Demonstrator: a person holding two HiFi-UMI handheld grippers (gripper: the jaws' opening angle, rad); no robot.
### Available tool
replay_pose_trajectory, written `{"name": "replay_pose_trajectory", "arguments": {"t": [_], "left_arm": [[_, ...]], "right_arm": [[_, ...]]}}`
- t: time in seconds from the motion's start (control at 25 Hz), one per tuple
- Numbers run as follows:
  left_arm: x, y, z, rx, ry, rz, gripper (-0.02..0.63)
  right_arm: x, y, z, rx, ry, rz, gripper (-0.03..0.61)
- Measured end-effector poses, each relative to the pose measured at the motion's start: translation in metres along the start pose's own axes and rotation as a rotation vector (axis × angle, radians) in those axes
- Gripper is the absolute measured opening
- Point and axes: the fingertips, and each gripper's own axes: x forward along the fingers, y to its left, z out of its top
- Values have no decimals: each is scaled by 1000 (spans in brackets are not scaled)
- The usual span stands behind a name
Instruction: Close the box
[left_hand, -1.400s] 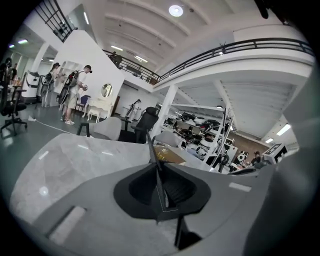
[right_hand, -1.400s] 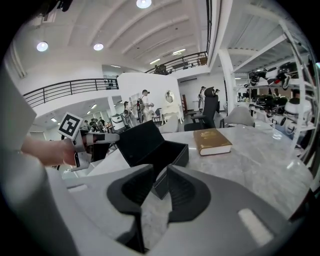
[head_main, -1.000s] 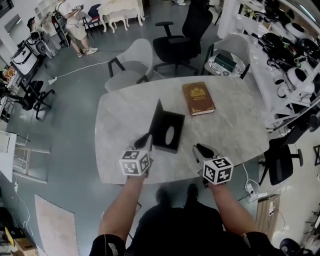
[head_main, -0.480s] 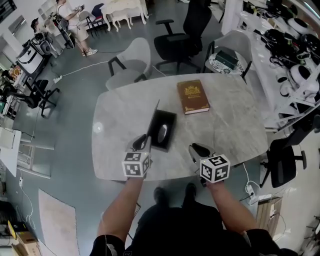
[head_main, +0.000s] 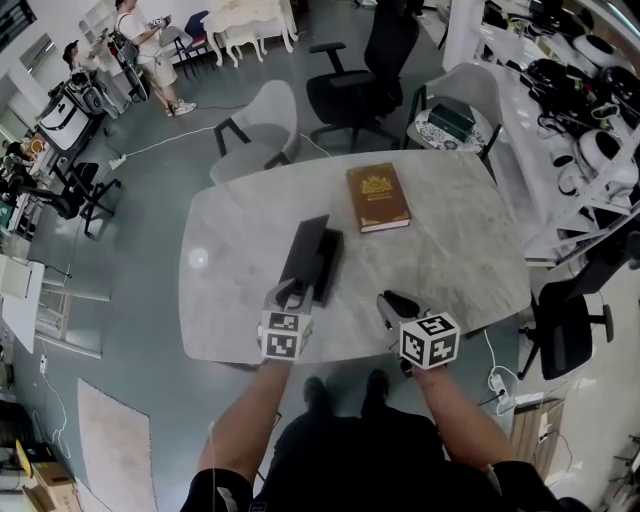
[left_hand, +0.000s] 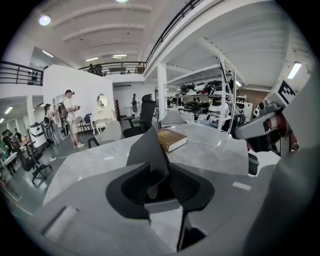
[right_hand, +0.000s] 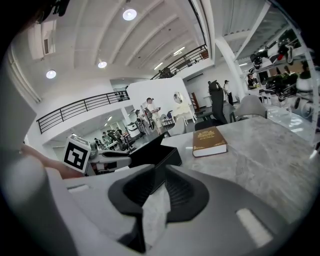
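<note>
A black box (head_main: 326, 266) lies on the marble table (head_main: 450, 250), and its lid (head_main: 303, 248) leans low over it, still tilted. In the left gripper view the lid (left_hand: 146, 150) rises as a dark sheet whose near corner dips between my jaws. My left gripper (head_main: 290, 292) is at the box's near end; its jaws are opening and the pads stand off the lid. My right gripper (head_main: 393, 303) hovers to the right of the box, open, with only the table between its jaws. From the right gripper view the box (right_hand: 155, 154) sits just ahead and to the left.
A brown book (head_main: 377, 197) lies on the table beyond the box. Grey and black chairs (head_main: 262, 130) stand at the table's far side. Shelves with equipment (head_main: 585, 110) line the right. People stand far off at the upper left. The table's near edge (head_main: 340, 350) runs below both grippers.
The lid has swung down from upright to a low tilt over the box. My left gripper followed it down and its jaws have parted. The right gripper barely moved.
</note>
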Motion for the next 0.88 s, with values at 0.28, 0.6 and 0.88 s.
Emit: {"name": "replay_pose_trajectory", "arguments": {"t": [0.28,0.6,0.88], "left_arm": [[17,-17,-13,81,53,-6,145],[29,-22,-28,160,110,-8,164],[36,-30,-34,190,136,-14,174]], "right_arm": [[-6,-11,-4,13,4,-4,66],[-8,-23,-9,27,11,-15,66],[-7,-27,-14,34,15,-11,66]]}}
